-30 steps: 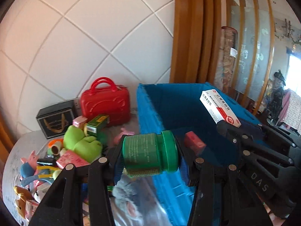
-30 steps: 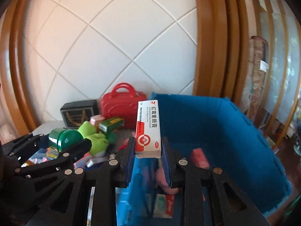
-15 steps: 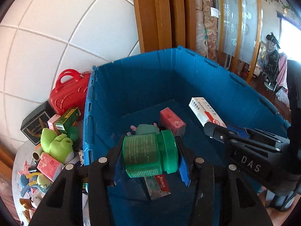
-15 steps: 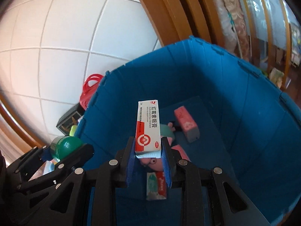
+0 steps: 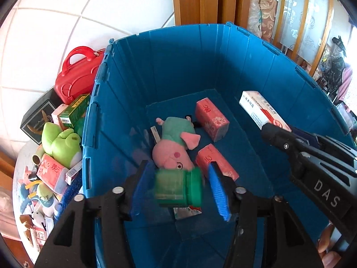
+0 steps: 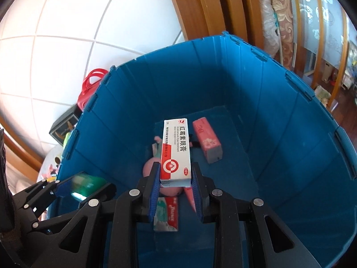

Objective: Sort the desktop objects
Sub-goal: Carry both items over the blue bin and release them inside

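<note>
From the left wrist view, we're looking down into the deep blue plastic crate (image 5: 178, 67). The left gripper (image 5: 178, 189) has just been spreading its jaws, and the green round plastic jar with the green screw cap (image 5: 177, 188) sits blurred between the blue pads (image 5: 217, 192), with a gap on each side, so the pads are off it. Below it on the crate floor lie a pink pig plush toy in a teal dress (image 5: 176, 143), two pink tissue packs (image 5: 212, 121), and a red-and-white flat carton (image 5: 187, 211) partly hidden under the jar. At right, the right gripper (image 5: 271, 131) comes in holding the white and red medicine box (image 5: 261, 110) above the crate floor. Outside the crate, on the left, a cluttered tabletop: a red toy suitcase (image 5: 78, 76), a green frog plush (image 5: 62, 143), a small green carton (image 5: 74, 111) and a black box (image 5: 36, 120).

Over to the right wrist view: the right gripper (image 6: 176, 182) is clamped tight on the lower end of the medicine box (image 6: 177, 149), which stands upright over the crate (image 6: 279, 122). Beneath it, the pig plush (image 6: 151, 165), one tissue pack (image 6: 207, 143) and the flat carton (image 6: 167, 214). Lower left, the left gripper (image 6: 73, 186) with the jar (image 6: 89, 185), a green smear of motion.
</note>
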`<action>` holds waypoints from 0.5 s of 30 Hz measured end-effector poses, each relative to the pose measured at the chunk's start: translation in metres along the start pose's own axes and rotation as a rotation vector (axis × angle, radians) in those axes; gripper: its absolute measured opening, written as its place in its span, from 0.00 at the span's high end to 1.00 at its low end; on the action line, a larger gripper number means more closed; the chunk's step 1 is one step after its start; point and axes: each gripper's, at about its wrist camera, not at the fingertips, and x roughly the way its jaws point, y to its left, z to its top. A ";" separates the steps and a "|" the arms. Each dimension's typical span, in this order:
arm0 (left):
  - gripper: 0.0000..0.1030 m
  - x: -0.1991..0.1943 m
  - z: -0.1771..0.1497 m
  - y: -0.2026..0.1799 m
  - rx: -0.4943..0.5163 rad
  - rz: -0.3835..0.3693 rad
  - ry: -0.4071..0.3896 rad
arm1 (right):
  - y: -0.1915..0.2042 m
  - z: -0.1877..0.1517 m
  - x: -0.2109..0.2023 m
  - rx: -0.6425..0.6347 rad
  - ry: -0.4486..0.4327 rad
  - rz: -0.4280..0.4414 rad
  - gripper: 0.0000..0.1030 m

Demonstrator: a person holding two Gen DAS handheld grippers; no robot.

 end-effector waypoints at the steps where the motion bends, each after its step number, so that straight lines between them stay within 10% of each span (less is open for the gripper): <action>1: 0.38 -0.001 -0.001 -0.001 0.004 0.007 -0.003 | 0.003 0.001 0.002 0.001 -0.006 -0.008 0.74; 15: 0.34 -0.011 -0.007 0.007 -0.009 0.008 -0.023 | 0.006 0.002 0.001 0.001 -0.049 -0.088 0.30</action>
